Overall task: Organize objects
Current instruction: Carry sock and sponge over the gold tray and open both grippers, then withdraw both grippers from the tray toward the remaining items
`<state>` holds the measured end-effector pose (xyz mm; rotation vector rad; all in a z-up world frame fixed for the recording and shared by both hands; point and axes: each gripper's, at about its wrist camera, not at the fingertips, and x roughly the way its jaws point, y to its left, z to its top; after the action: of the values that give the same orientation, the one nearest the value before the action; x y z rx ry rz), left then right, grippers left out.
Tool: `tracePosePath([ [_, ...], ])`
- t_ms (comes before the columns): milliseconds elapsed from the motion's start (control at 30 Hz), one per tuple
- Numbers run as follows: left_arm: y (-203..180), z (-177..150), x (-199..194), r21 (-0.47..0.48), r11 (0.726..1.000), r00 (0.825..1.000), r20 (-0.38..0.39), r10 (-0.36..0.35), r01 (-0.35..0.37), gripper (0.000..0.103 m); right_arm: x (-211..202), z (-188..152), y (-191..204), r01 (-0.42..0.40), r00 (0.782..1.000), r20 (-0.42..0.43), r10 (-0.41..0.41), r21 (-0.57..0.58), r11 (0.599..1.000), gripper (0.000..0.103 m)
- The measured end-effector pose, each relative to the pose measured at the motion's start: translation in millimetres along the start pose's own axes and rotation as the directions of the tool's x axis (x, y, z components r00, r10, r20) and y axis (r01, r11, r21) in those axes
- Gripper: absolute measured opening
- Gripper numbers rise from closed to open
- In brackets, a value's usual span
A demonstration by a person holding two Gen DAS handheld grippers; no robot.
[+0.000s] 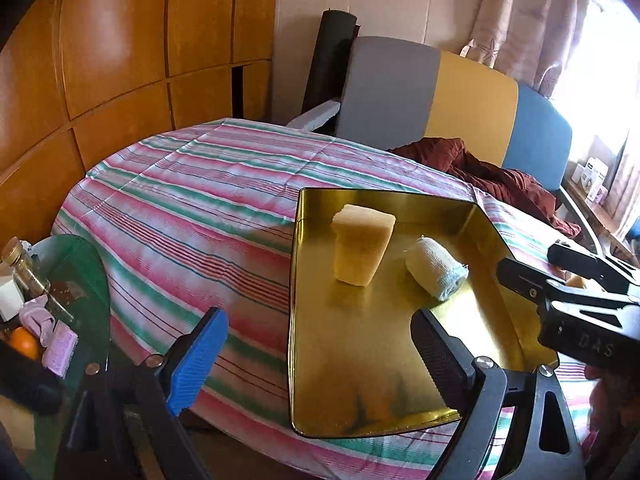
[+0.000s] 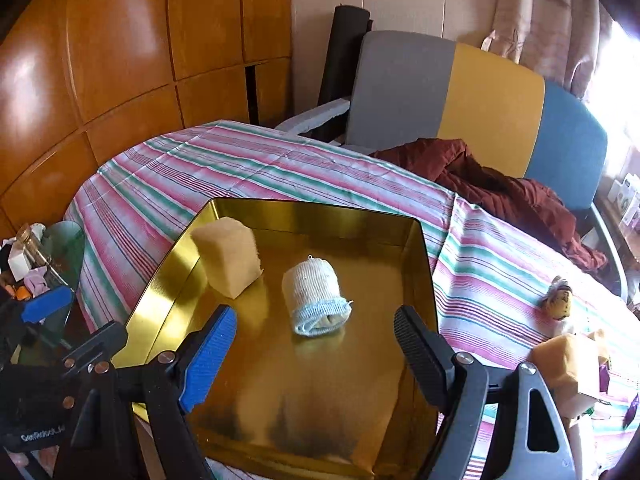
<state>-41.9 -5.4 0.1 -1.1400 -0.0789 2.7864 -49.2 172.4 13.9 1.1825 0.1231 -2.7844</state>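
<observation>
nearest us, low in the right wrist view, our right tool (image 2: 314, 354) hangs with its jaws spread wide and nothing between them, the blue pad at lower left and the black pad at lower right framing the gold tray (image 2: 320, 412); we judge it sits there because the things in the tray are already set down and need no grip. our left tool (image 1: 320, 354) is just as wide apart and empty, its blue pad over the striped cloth at lower left of the left wrist view and its black pad over the tray's near right part, so it straddles the tray's left wall rather than any object. further in, the bandage roll (image 2: 316, 300) lies on its side in the middle of the tray, blue end toward us, and beyond it toward the tray's upper left corner the yellow sponge block (image 2: 229, 261) stands close by the left wall; the two are near each other but apart. the tray rests on the bed (image 2: 168, 168) with its striped cover, which gives a soft, uneven base, so we expect the tray to rock if pressed. at the right edge of the right wrist view, outside the tray, another yellow sponge (image 2: 564, 364) and a small spotted toy (image 2: 558, 300) lie on the cover, likely what is left to gather; the tray's right wall stands between them and the free floor inside. far back, a dark red blanket (image 2: 500, 184) is bunched against the grey, yellow and blue headboard (image 2: 480, 96), and at the left edge a cluttered side bench (image 1: 60, 280) carries bottles and small items, well clear of our path.
</observation>
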Motion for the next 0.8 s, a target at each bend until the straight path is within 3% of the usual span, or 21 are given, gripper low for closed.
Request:
tracePosePath([
  [800, -19.0, -5.7, -6.2, 0.041, 0.999, 1.000, -0.004, -0.019, 0.019, 0.093, -22.3, -13.4, -6.0, 0.044, 0.998, 0.041, -0.044, -0.004, 0.999, 0.083],
])
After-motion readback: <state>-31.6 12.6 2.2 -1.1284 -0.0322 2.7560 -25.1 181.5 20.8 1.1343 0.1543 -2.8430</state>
